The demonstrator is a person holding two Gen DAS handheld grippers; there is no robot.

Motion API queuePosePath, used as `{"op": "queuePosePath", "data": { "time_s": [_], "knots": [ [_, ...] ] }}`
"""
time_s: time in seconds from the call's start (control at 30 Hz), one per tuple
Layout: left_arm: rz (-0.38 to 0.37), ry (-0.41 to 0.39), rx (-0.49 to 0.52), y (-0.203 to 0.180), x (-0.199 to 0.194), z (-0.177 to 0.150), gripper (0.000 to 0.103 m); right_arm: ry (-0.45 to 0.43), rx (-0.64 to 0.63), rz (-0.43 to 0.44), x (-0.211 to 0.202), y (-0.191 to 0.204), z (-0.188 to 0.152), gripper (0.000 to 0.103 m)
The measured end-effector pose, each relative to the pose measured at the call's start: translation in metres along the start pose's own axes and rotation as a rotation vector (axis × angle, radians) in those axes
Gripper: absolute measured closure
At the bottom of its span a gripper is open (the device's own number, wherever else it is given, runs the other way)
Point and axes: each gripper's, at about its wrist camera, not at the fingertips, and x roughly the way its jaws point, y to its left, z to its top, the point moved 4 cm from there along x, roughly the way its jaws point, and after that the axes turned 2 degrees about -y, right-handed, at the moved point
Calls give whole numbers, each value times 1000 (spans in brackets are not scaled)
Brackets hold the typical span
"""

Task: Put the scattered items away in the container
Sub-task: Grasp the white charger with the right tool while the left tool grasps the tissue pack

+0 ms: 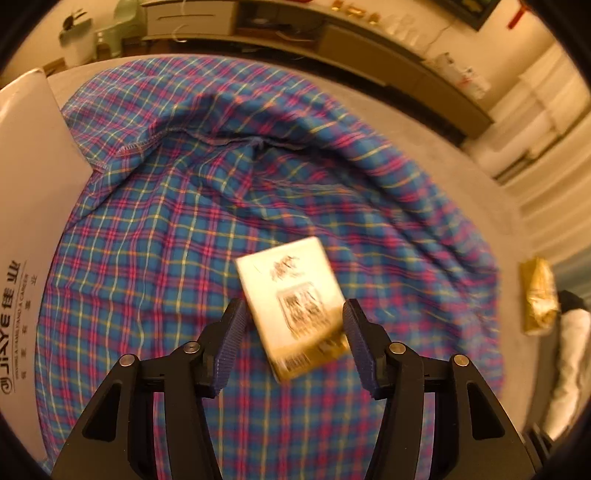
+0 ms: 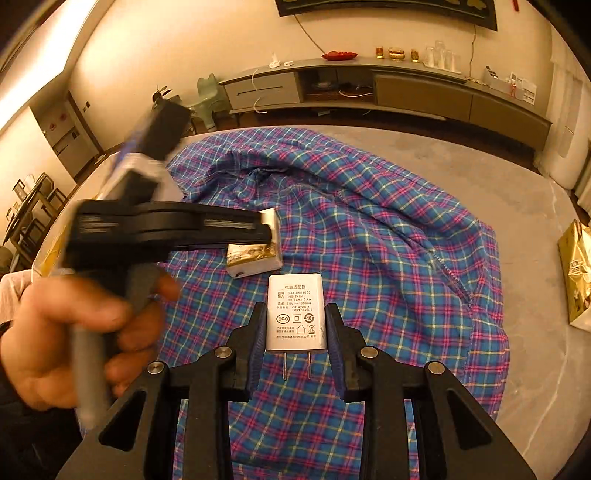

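Rumpled blue-and-pink plaid cloth [image 2: 369, 236] spread over grey surface. Long low cabinet [image 2: 406, 92] along far wall, small ornaments on top. Pale green chair [image 2: 207, 99] at its left end. Dark-framed picture [image 2: 388, 11] above.

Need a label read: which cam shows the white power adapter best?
Right wrist. The white power adapter sits sharp and centred between the right tongs, printed label and both prongs facing the lens. The left wrist view doesn't show it at all, only a blurred cigarette pack on the plaid cloth.
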Motion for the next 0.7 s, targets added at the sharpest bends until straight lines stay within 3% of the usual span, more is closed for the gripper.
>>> {"op": "queuePosePath", "data": {
  "time_s": [0.07, 0.23, 0.3, 0.33, 0.37, 0.7],
  "knots": [
    [-12, -11, 1, -3, 8, 0, 31, 7, -8, 8, 3, 3, -1, 71],
    [66, -57, 132, -20, 15, 1, 31, 16, -13, 7, 7, 4, -3, 71],
    [46, -70, 154, -20, 15, 0, 33, 17, -8, 3, 8, 1, -3, 71],
    [23, -79, 145, -17, 13, 0, 50, 16, -6, 2, 7, 0, -3, 71],
    [-8, -81, 130, -12, 11, 0, 53, 16, -3, 1, 7, 0, -3, 71],
    [-121, -122, 109, 17, -34, -23, 58, 15, -3, 13, 6, 3, -4, 71]
  ]
}}
